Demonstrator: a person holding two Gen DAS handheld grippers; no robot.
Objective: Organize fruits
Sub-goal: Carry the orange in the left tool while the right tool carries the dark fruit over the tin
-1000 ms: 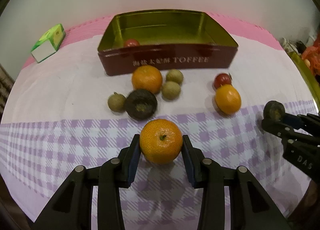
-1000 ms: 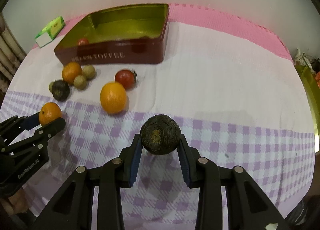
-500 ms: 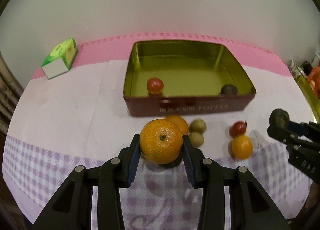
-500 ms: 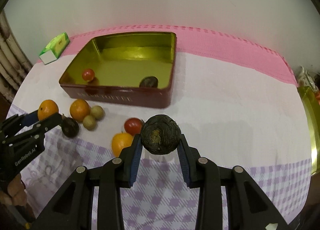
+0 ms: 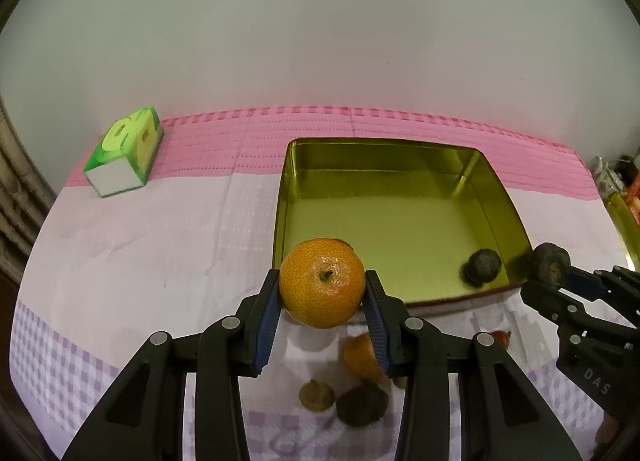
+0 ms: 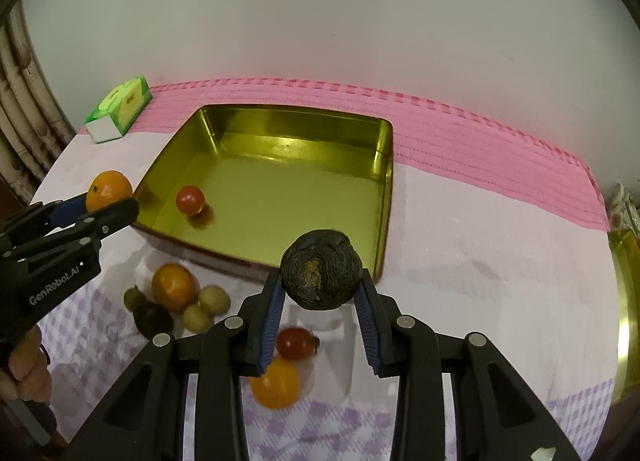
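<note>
Gripping an orange (image 5: 322, 288) and a dark fruit (image 6: 321, 275), both pairs of fingers (image 5: 269, 321) hover over the tin (image 6: 384, 197).

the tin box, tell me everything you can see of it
The tin box is a shallow, open, roughly square metal tray with rounded corners, shiny gold-green inside and dark red outside along its near wall. It sits flat on the white and pink cloth. Inside lie a small red tomato near one near corner and a dark wrinkled fruit near the other. The rest of the floor shows bare. Neither tool touches it.
</note>
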